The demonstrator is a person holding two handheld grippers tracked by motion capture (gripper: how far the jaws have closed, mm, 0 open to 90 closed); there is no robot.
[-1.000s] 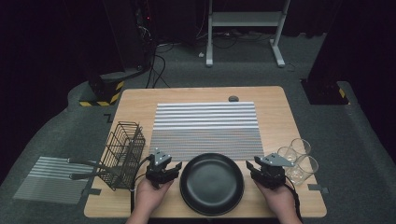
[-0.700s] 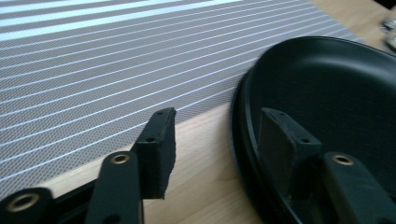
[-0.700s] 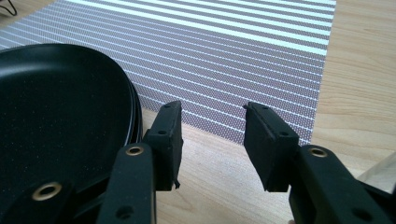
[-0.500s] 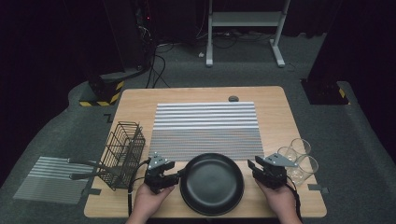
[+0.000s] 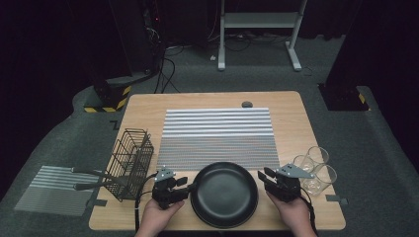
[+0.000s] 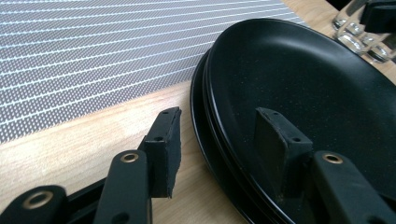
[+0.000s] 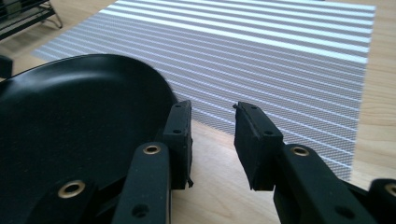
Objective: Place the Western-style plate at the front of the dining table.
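Note:
Two black plates (image 5: pixel 225 194) lie stacked near the table's front edge. My left gripper (image 5: pixel 185 189) sits at their left rim. In the left gripper view its jaws (image 6: pixel 219 121) straddle the plates' rim (image 6: pixel 205 112), one pad (image 6: pixel 163 140) over the wood and the other above the top plate; they have just been closing, and a gap remains. My right gripper (image 5: pixel 263 178) is at the right rim. In the right gripper view it (image 7: pixel 212 109) is open and has been closing, with one pad (image 7: pixel 180 135) at the plate's edge (image 7: pixel 159 79) and bare wood between the pads.
A striped mat (image 5: pixel 217 138) covers the table's middle behind the plates. A wire basket (image 5: pixel 131 163) with utensil handles (image 5: pixel 91 180) sticking out stands at the left edge. Three glasses (image 5: pixel 316 168) stand just right of my right gripper. A small dark disc (image 5: pixel 246 104) lies at the far edge.
My left gripper has shifted a little toward the table's front edge beside the plates' rim. The right gripper and the plates have stayed in place.

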